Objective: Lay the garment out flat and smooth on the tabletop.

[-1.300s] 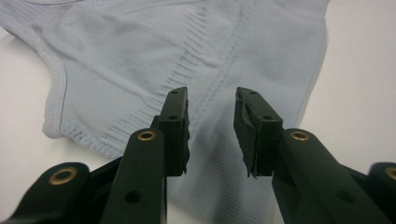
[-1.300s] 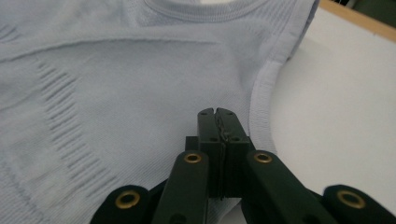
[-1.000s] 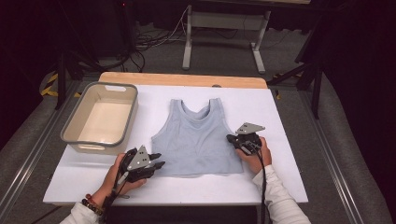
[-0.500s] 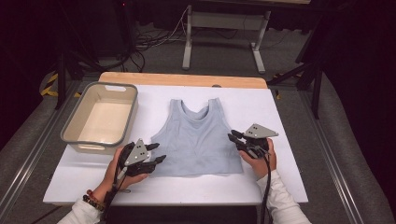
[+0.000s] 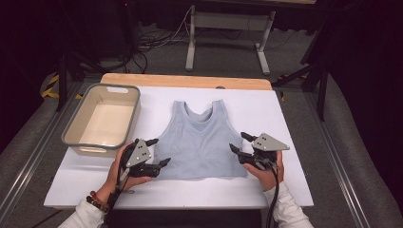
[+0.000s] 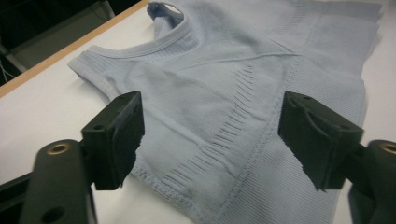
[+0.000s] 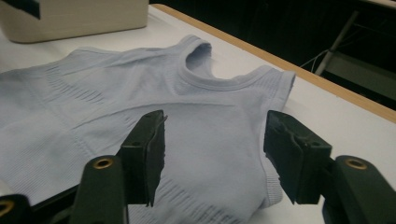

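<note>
On the white rectangular table top with its pale wooden far edge, a light blue ribbed sleeveless knit top lies spread flat near the middle, neckline toward the far side and hem toward the person. To its left, just apart from it, stands a beige rectangular plastic tub with a cut-out handle in its far wall. The left gripper sits at the lower left corner of the garment; its jaws have just been opening and now stand wide apart, nothing pinched between them, the fabric lying loose on the table beneath, as the left gripper view shows. The right gripper is at the garment's lower right edge; its jaws too have just been opening and stand apart, clear of the cloth, which the right gripper view shows lying flat below them.
</note>
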Demonstrator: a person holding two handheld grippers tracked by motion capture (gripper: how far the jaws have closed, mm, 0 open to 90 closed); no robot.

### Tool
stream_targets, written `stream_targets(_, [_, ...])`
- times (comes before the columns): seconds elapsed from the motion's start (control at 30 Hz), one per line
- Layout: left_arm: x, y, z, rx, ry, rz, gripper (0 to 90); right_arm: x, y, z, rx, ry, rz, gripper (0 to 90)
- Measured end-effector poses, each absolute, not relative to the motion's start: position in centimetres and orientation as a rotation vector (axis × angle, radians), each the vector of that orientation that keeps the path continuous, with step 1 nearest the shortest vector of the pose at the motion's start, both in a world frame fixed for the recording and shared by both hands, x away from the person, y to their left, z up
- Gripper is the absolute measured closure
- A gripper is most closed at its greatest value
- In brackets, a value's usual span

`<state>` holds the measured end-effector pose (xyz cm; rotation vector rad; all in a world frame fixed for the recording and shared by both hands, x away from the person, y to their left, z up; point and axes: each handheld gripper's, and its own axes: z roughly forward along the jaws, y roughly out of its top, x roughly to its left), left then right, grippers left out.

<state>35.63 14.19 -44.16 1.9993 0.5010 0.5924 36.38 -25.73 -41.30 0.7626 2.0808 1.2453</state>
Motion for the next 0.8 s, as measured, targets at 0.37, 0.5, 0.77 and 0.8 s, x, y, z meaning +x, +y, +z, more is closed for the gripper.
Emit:
stream_targets(0.37, [34.8,14.6,-44.2,1.977,0.459,0.58,10.6,34.1,-24.4,-42.2,0.641,2.09,1.237,20.5])
stream_targets(0.5, [34.4,14.9,-44.3,1.974,0.438,0.573,9.5,33.4,-24.2,-42.6,0.632,2.089,1.26,15.2])
stream_targets(0.77, [33.5,16.0,-44.5,1.958,0.449,0.558,9.4,32.4,-24.1,-43.1,0.604,2.075,1.28,16.8])
stream_targets(0.8, [33.4,16.2,-44.5,1.96,0.453,0.557,9.4,32.3,-24.1,-43.2,0.607,2.076,1.274,16.8])
